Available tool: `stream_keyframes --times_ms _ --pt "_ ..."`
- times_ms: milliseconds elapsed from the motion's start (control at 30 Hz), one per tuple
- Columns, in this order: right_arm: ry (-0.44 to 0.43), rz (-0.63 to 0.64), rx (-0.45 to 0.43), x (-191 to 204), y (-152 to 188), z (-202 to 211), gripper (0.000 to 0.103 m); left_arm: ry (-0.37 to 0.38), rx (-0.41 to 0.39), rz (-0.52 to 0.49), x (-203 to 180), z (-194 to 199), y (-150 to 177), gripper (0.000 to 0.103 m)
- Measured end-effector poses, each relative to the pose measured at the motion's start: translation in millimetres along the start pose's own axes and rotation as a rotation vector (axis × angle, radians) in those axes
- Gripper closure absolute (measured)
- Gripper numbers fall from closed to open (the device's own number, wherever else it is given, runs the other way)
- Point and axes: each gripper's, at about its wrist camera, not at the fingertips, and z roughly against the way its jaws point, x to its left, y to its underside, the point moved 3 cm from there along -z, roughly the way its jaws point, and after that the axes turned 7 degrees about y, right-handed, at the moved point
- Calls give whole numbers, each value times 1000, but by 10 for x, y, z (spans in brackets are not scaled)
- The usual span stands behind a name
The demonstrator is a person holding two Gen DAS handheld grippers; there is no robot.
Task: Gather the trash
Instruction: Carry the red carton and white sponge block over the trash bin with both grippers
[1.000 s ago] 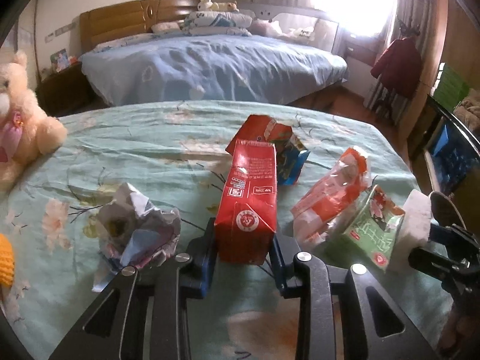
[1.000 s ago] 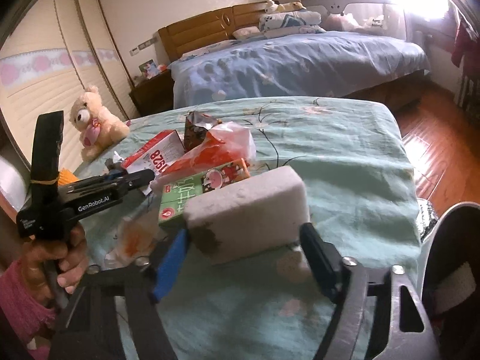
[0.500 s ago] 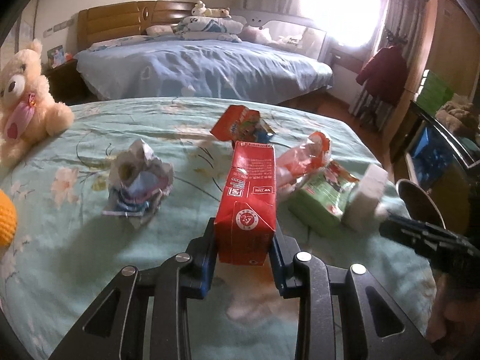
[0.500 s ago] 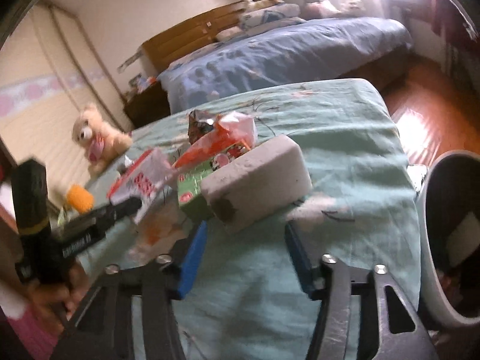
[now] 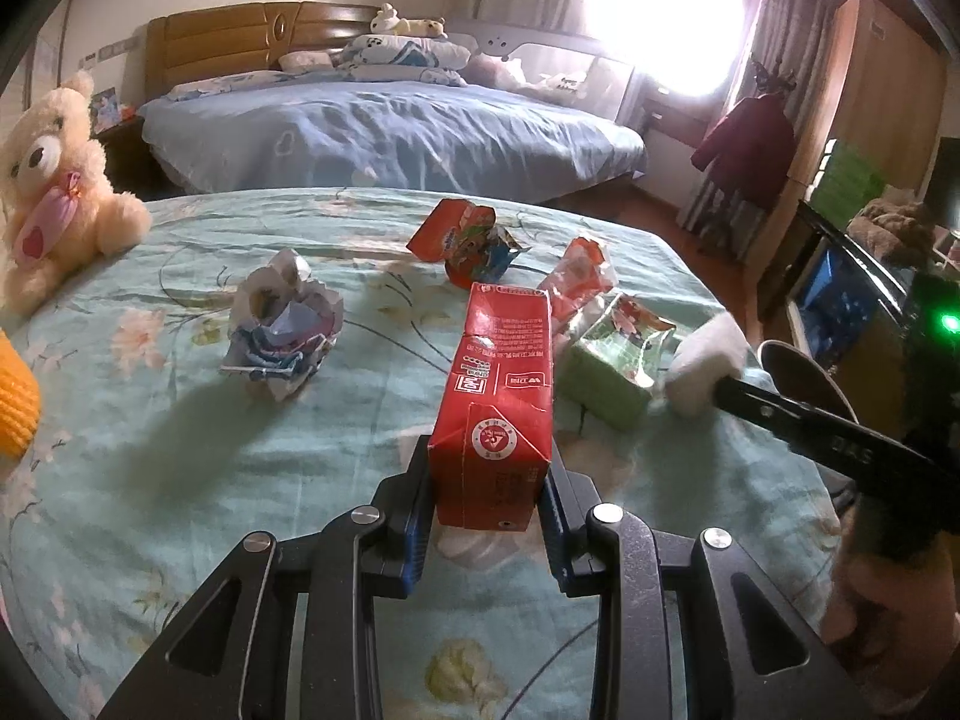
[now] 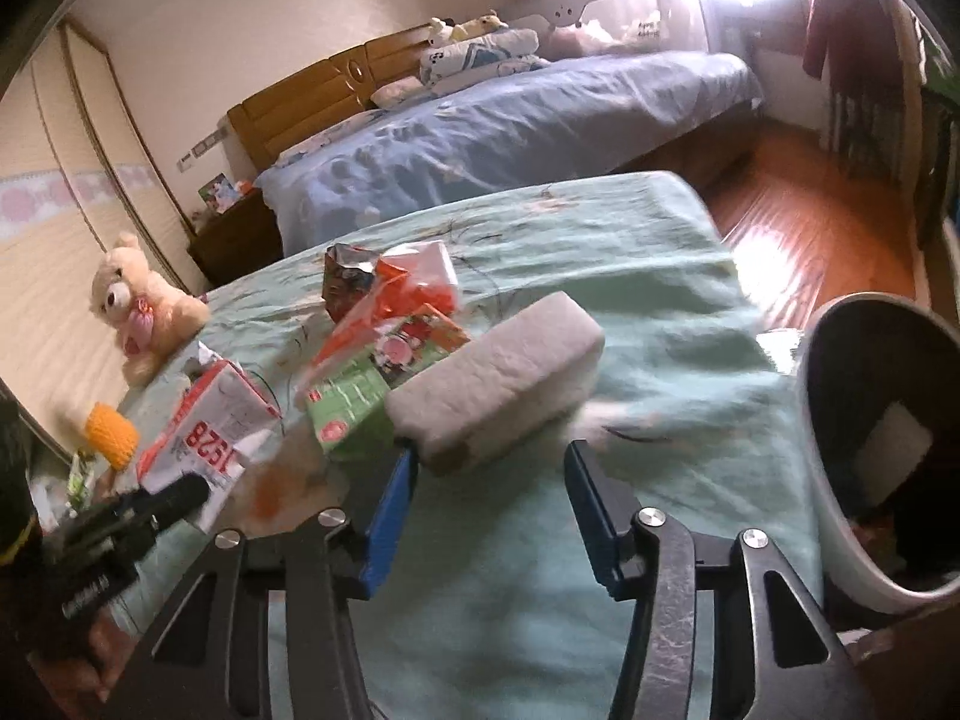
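My left gripper [image 5: 486, 480] is shut on a red milk carton [image 5: 498, 396], held a little above the green bedspread [image 5: 180, 480]; the carton [image 6: 210, 438] also shows at the left of the right wrist view. My right gripper [image 6: 489, 468] has its jaws closing. The near end of a white foam block [image 6: 498, 378] lies between its fingers, against the left one and clear of the right one. In the left wrist view that block [image 5: 702, 360] sits at the tip of the right gripper. A green packet [image 5: 612, 360] and an orange-white wrapper [image 5: 579, 276] lie beside it.
A crumpled paper ball [image 5: 282, 324] and a torn red-blue snack bag [image 5: 468, 240] lie farther out on the bedspread. A teddy bear [image 5: 54, 180] and a yellow knitted thing [image 5: 15, 402] sit at the left. A white-rimmed bin [image 6: 822, 510] stands by the bed's right edge.
My left gripper has drawn back with the red carton, so the other litter looks farther off. The right jaws have narrowed around the white block and that gripper has rolled.
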Motion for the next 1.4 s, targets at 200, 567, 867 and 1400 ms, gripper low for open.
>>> stream_keyframes --times_ms 200,567,867,1400 --pt "-47 -140 15 -352 153 246 44 31 2 12 -27 85 61 73" --pt "-11 -176 54 -145 73 -94 22 87 -3 -9 -235 235 145 73" --pt "7 -178 22 -278 121 9 50 132 23 -59 -524 205 190 73" --pt "26 -251 -26 -966 250 576 50 195 76 -147 -1166 -181 110 73"
